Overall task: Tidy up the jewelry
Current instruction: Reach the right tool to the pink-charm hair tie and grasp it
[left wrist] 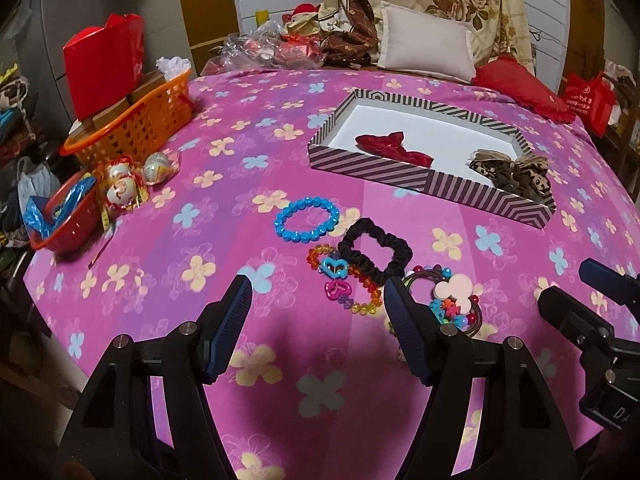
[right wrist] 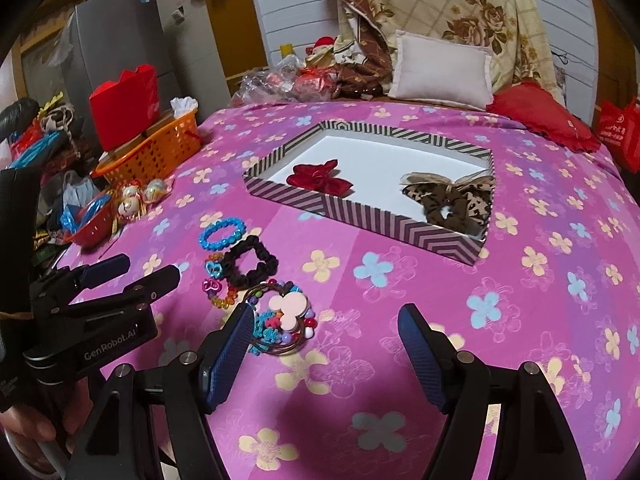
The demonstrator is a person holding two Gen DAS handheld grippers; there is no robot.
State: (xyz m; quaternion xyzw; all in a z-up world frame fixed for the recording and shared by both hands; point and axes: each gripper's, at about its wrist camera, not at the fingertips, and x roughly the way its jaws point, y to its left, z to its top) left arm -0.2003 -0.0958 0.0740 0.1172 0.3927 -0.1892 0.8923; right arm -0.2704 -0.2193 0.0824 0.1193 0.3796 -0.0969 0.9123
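Observation:
A striped box (left wrist: 372,168) on the pink flowered bedspread holds a red bow scrunchie (left wrist: 394,148) and a leopard-print scrunchie (left wrist: 512,174). In front of it lie a blue bead bracelet (left wrist: 306,216), a black scrunchie (left wrist: 376,250), a multicoloured bead bracelet with heart charms (left wrist: 340,284) and a bundle of hair ties (left wrist: 452,292). My left gripper (left wrist: 318,284) hovers open just short of the bead bracelet. My right gripper (right wrist: 326,310) is open, with the hair ties (right wrist: 284,312) beside its left finger. Neither holds anything.
An orange basket (left wrist: 140,120) with a red box (left wrist: 104,68), a red bowl (left wrist: 68,220) and wrapped balls (left wrist: 128,180) crowd the bed's left edge. Pillows (left wrist: 426,40) and a red cushion (left wrist: 520,88) lie behind the box. A hand holds the left gripper (right wrist: 150,266).

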